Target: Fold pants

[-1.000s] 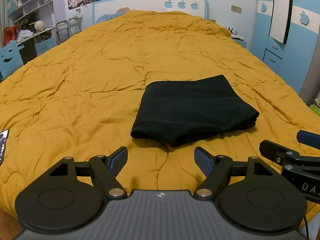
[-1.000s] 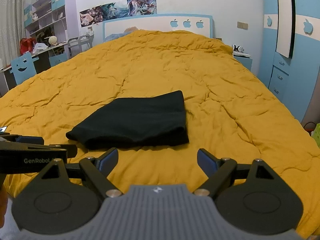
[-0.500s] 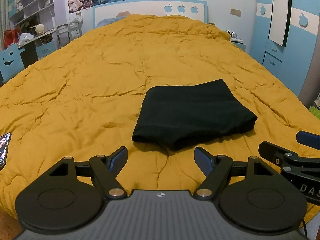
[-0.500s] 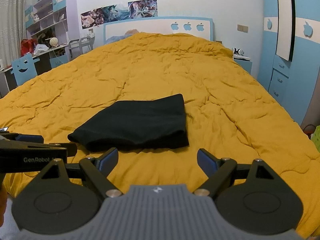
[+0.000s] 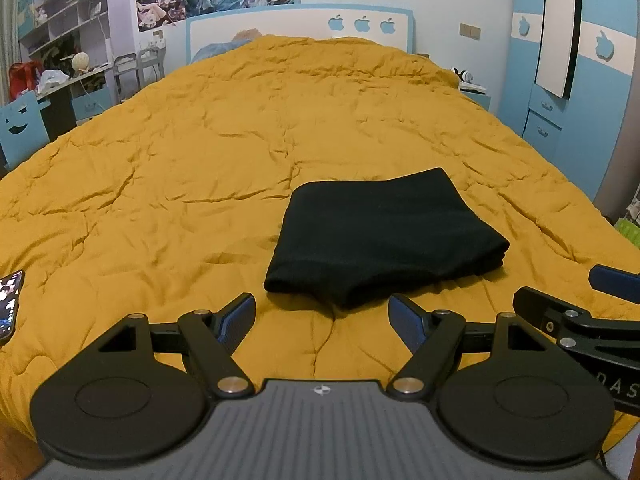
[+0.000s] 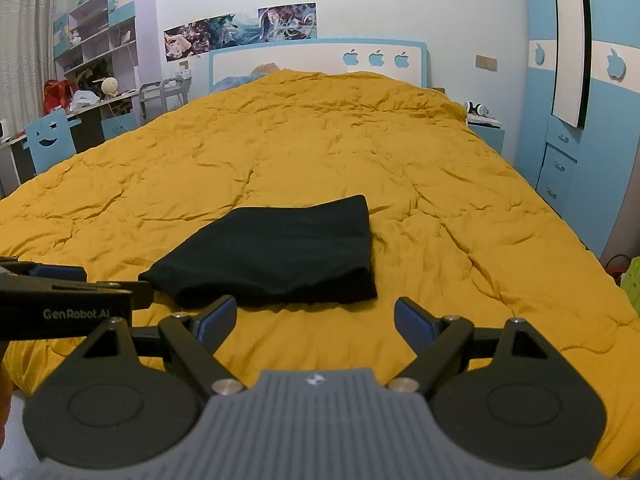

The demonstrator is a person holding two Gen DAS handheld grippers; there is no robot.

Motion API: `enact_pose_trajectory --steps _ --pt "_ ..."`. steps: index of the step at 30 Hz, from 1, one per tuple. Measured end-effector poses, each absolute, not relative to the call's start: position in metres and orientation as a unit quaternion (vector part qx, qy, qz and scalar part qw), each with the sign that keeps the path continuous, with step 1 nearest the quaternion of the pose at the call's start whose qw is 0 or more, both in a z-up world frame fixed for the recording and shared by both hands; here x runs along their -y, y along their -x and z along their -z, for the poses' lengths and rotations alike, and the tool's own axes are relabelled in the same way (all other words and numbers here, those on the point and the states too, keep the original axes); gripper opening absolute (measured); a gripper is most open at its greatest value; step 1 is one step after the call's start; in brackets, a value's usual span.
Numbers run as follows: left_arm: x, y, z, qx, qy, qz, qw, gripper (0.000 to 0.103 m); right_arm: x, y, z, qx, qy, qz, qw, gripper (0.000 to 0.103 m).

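Observation:
Black pants (image 5: 380,236) lie folded into a compact rectangle on the mustard-yellow quilt (image 5: 200,152) of a bed. My left gripper (image 5: 322,312) hovers just short of the near edge of the pants, jaws wide apart with only quilt between them. In the right wrist view the same folded pants (image 6: 276,252) sit ahead and a little left. My right gripper (image 6: 315,314) is open too, empty, close to the front edge of the pants. Each gripper shows at the edge of the other's view.
A phone (image 5: 10,304) lies on the quilt at the near left. Headboard (image 6: 320,60) at the far end, desk and blue chair (image 6: 50,140) on the left, blue wardrobe (image 6: 580,120) and nightstand (image 6: 486,132) on the right. A green basket (image 6: 634,284) stands by the bed's right side.
The left wrist view has pulled back and tilted a little, bringing the phone into sight at the left edge. Pants and right gripper have stayed put.

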State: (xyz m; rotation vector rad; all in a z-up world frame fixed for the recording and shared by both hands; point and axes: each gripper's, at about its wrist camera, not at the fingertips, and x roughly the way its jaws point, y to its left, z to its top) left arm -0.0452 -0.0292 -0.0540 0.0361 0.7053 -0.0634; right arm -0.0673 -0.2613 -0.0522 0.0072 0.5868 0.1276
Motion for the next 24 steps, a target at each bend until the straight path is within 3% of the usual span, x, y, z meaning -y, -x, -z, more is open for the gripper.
enact_pose_trajectory --steps 24 --pt "0.0305 0.0454 0.0502 -0.346 -0.017 0.031 0.938 0.087 0.2616 0.0687 0.0508 -0.292 -0.004 -0.064 0.954 0.082"
